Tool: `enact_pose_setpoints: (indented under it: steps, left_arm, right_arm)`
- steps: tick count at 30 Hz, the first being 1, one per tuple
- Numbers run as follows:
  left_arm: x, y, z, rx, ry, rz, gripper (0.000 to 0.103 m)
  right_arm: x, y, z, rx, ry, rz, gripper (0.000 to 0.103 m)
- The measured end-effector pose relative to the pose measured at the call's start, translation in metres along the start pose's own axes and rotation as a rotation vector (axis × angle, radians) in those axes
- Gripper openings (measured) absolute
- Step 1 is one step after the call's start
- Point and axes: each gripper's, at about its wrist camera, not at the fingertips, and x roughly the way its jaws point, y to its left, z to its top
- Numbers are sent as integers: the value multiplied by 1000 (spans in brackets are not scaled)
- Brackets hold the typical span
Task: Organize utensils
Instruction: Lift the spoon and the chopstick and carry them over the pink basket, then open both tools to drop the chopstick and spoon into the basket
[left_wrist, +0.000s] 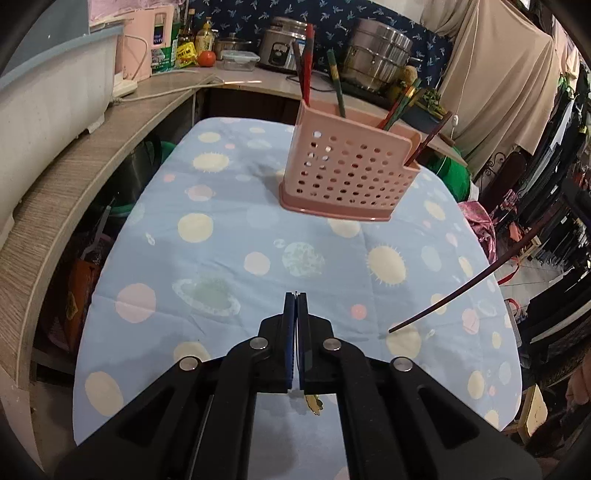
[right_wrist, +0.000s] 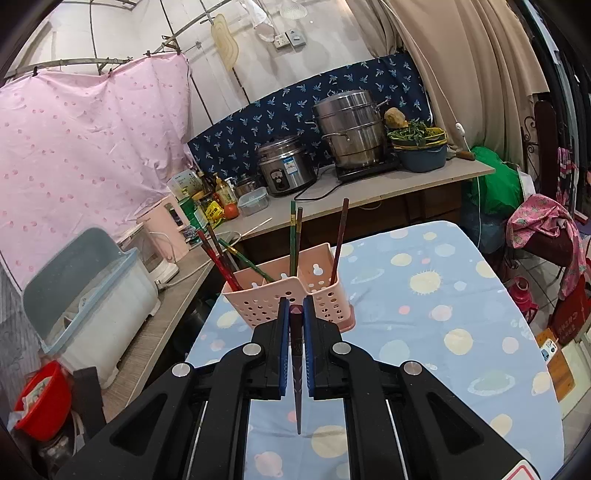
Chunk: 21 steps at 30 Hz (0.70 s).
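Chopsticks (right_wrist: 295, 236), six thin lacquered sticks, stand in one perforated pink plastic holder (right_wrist: 291, 295); right hand-held gripper (right_wrist: 296, 314) clamps a seventh chopstick (right_wrist: 297, 369); left hand-held gripper (left_wrist: 295, 306) is pressed together, holding nothing.

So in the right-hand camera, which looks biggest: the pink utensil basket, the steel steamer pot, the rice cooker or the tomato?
Largest to smallest as they appear:
1. pink utensil basket, though it is nearest, so nearness inflates it
2. steel steamer pot
3. rice cooker, somewhat smaller than the steamer
4. tomato, clearly smallest

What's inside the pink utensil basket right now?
Several chopsticks stand in the pink utensil basket, red, green and dark brown ones. Their lower ends are hidden behind its perforated walls.
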Motion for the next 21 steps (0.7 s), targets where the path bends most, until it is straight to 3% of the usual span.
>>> enact_pose_setpoints:
  steps: [7, 13, 21]
  left_arm:
    - [-34, -22, 44, 32, -115, -7, 1]
    - [-58, -52, 111, 98, -277, 5, 1]
    - [-53, -74, 191, 119, -410, 39, 1]
  right_arm:
    - [2, 6, 23, -35, -36, 34, 7]
    - [19, 19, 73, -82, -122, 50, 7]
    - [50, 33, 140, -73, -225, 86, 7]
